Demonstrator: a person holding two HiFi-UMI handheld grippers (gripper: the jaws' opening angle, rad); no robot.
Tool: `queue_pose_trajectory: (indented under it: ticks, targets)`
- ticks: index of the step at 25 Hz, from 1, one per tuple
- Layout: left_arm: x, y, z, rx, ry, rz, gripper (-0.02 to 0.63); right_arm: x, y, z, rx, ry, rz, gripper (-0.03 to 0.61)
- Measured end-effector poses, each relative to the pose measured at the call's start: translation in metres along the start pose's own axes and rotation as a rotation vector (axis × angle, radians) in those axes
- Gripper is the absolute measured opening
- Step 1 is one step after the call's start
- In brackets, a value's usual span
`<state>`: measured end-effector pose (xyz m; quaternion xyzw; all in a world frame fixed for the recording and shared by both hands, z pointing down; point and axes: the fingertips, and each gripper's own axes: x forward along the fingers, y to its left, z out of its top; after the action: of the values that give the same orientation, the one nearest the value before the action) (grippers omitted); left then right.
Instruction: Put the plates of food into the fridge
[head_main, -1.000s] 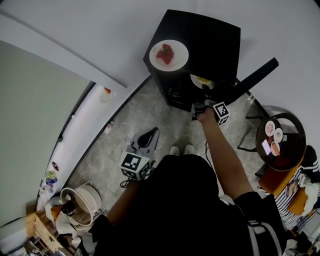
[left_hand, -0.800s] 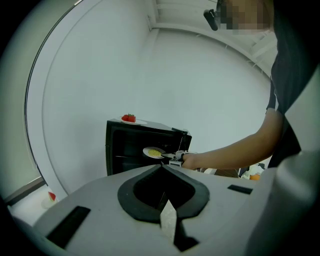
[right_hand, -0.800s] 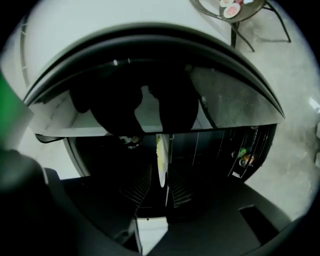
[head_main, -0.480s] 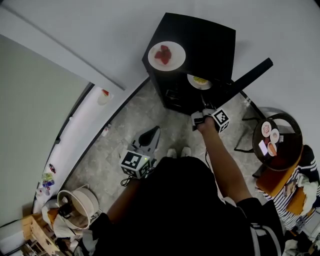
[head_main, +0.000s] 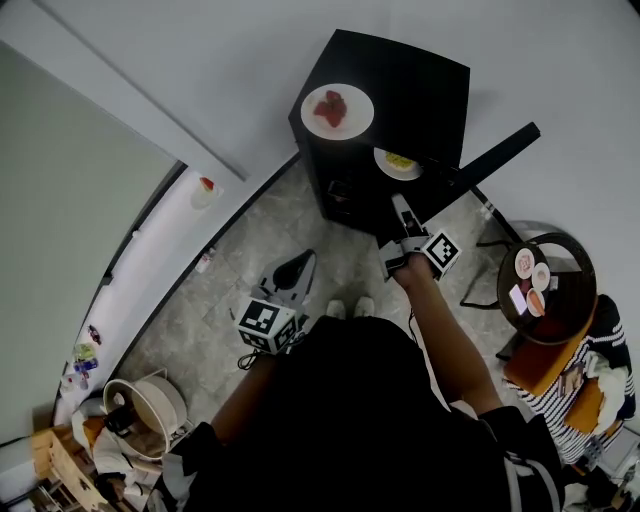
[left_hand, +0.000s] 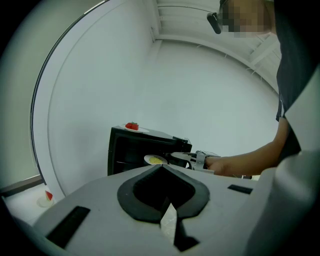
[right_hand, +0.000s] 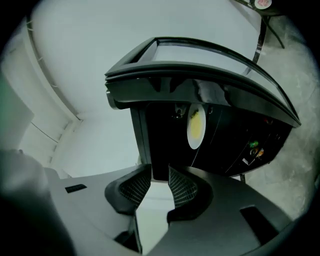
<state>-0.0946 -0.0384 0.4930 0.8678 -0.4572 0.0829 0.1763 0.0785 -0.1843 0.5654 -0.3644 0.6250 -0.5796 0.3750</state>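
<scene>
Stone-tile floor (head_main: 250, 250), plain white wall (head_main: 250, 40), and a small black fridge (head_main: 420, 90) pushed up against it, so a pretty bare setup. The fridge door (head_main: 495, 158) is swung wide open and sticks out to the right in the head view. The opening faces the person.

The yellow plate (head_main: 398, 163) sits flat on a shelf just inside the opening, food side up. It's round, so there's no real long axis. From the left tool view it's a thin level sliver (left_hand: 155, 160). In the right tool view it shows as a tall narrow oval (right_hand: 196, 126), but the whole fridge looks tipped over in that view too. The red plate (head_main: 337, 110), with strawberry-looking stuff on it, lies flat on top of the fridge near the front edge.

The right tool (head_main: 400, 205) is held out about level in front of the opening, aimed at the yellow plate, near it but not touching. Its jaws have just been opening and stand apart with nothing between them. The left tool (head_main: 300, 265) hangs lower over the floor, well back from the fridge and tilted a bit down, with its pads pressed together on nothing. Off to the right, a small round counter (head_main: 565, 300) has a few little dishes on it.
</scene>
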Motion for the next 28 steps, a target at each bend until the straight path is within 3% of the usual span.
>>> queue_pose_trajectory:
  ticks: [19,28]
  targets:
    - [-0.017,0.022,-0.004,-0.018,-0.01,0.039,0.023,0.056,0.064,-0.056,-0.009,0.15,0.119,0.117]
    - [-0.019,0.034,0.001,-0.042,-0.022,0.07,0.023,0.094,0.076,-0.064,0.033,0.169,0.12,0.132]
